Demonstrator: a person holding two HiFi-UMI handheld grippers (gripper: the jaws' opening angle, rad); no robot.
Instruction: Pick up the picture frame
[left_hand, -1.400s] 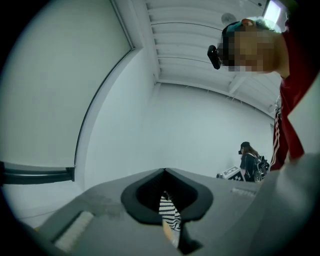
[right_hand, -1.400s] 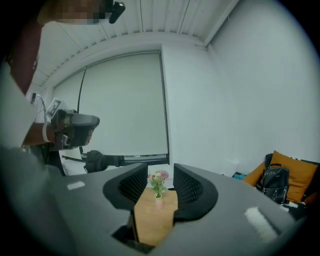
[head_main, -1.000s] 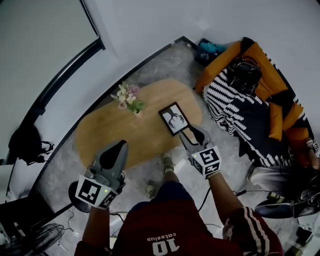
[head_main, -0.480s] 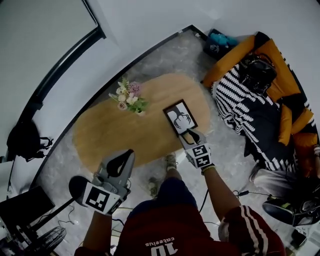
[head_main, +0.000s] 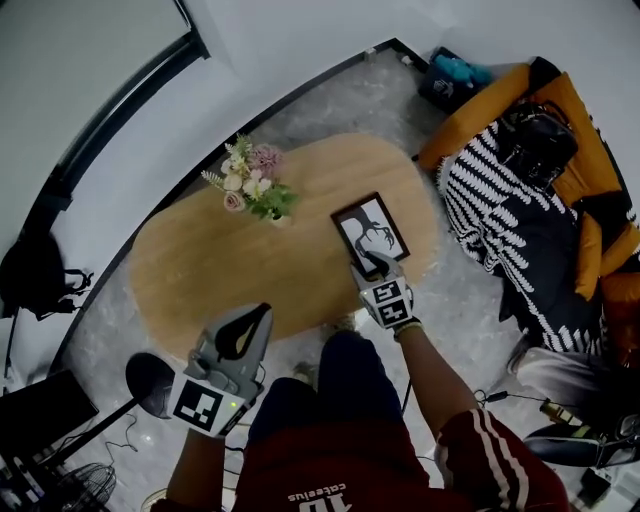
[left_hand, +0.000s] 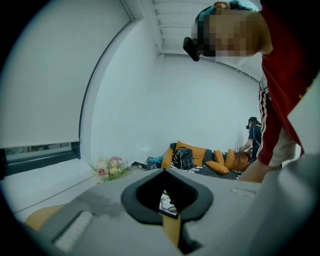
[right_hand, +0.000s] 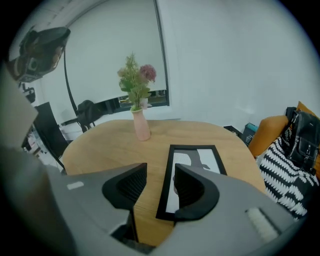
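Print on my red shirt (head_main: 330, 470), closest of all, shows the number 10 upside down, with a small word by it that I cannot read. Each of my two tongs carries one cube with black-and-white square markers. My left tongs (head_main: 258, 318) hang off the near side of the table (head_main: 230, 265), over the grey floor; in the left gripper view (left_hand: 164, 172) their tips sit clenched together with nothing caught between them. My right tongs (head_main: 372, 266) reach over the table's near edge and are released, jaws apart (right_hand: 160, 172): the left jaw sits over bare wood, the right jaw over the near end of the picture frame (right_hand: 200, 155), and the frame's left border runs up the gap between them. I cannot tell whether either jaw touches it. The one picture frame (head_main: 372, 225), black-edged with a dark branching figure on white, lies flat toward the table's right end, clear of the rim on all sides. Open wood stretches to its left. Beyond that stands the single pink vase of flowers (head_main: 255, 195), well apart from the frame (right_hand: 137, 100), near the far edge. Past the table's right end is an orange sofa (head_main: 590, 135) with a black-and-white striped throw (head_main: 490, 220) and one black bag (head_main: 540, 145).
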